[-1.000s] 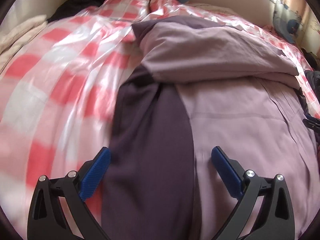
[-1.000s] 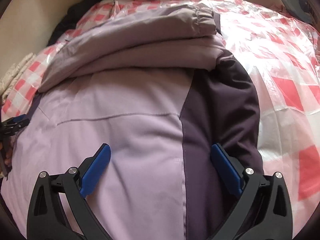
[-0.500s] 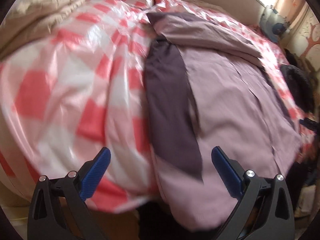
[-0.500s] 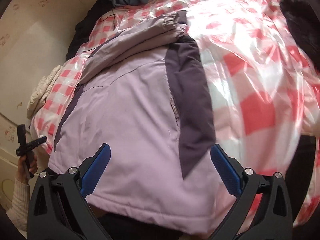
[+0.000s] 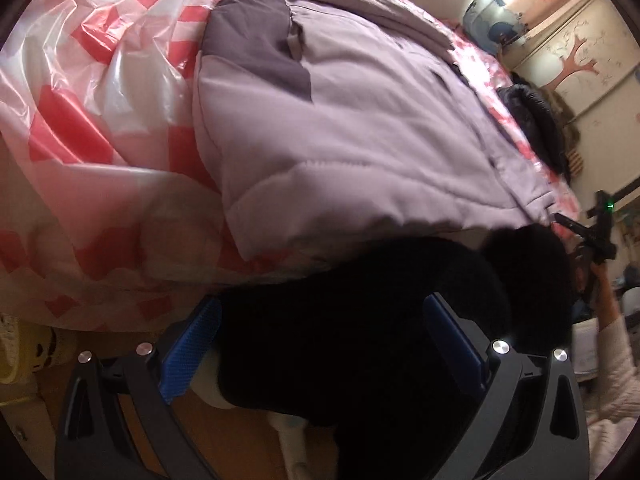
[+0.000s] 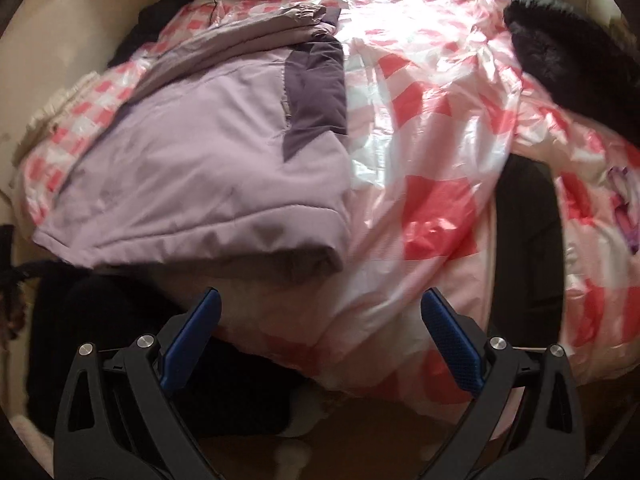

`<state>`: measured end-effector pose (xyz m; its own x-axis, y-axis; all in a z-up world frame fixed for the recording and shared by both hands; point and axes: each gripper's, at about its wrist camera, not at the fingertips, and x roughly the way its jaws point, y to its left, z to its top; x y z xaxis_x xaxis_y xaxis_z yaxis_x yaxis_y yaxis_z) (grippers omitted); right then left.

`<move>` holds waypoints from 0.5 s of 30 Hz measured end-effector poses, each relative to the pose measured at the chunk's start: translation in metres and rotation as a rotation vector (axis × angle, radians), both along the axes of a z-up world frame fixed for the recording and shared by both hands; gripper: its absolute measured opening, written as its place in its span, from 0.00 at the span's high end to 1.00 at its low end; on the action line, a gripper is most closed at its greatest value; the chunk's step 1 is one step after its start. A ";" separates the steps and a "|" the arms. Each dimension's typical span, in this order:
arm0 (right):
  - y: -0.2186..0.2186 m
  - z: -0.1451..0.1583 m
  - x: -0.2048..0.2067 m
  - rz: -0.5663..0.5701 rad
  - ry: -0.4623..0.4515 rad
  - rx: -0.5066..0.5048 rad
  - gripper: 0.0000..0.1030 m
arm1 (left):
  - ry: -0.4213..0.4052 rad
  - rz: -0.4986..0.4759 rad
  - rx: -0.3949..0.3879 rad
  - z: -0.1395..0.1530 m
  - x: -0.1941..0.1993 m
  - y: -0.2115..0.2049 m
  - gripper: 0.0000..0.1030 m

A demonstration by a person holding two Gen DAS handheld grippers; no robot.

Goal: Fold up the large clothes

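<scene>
I see both claws, left gripper (image 5: 320, 344) and right gripper (image 6: 320, 336), spread wide and empty, the lilac jacket (image 6: 208, 152) lying ahead of them.

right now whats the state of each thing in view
lilac jacket: lying flat on the bed, sleeves folded across the top, hem at the near edge
checked plastic sheet: spread over the bed, wrinkled
left gripper: open, holding nothing
right gripper: open, holding nothing

Lilac jacket (image 5: 360, 128) lies on checkered sheet (image 5: 80, 120); left hand-held gripper (image 5: 320, 344) gapes empty.
</scene>
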<state>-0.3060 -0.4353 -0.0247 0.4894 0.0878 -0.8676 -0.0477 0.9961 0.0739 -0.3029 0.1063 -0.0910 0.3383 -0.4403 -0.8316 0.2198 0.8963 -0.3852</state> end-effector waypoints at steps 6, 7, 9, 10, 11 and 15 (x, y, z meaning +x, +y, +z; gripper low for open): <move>0.014 -0.001 0.005 -0.029 -0.140 -0.162 0.06 | -0.111 0.165 0.077 -0.001 0.003 -0.013 0.06; 0.018 -0.001 0.008 -0.031 -0.161 -0.205 0.06 | -0.146 0.218 0.073 0.004 0.002 -0.010 0.06; 0.022 -0.005 0.017 -0.054 -0.179 -0.304 0.06 | -0.189 0.310 0.030 0.013 0.002 0.000 0.06; 0.022 -0.008 0.020 -0.059 -0.180 -0.332 0.06 | -0.187 0.358 0.025 0.015 0.002 0.005 0.06; 0.020 -0.011 0.025 -0.066 -0.181 -0.349 0.06 | -0.174 0.377 0.028 0.014 0.004 0.008 0.06; 0.024 -0.018 0.017 -0.013 -0.248 -0.407 0.06 | -0.087 0.258 0.086 0.000 0.007 -0.005 0.06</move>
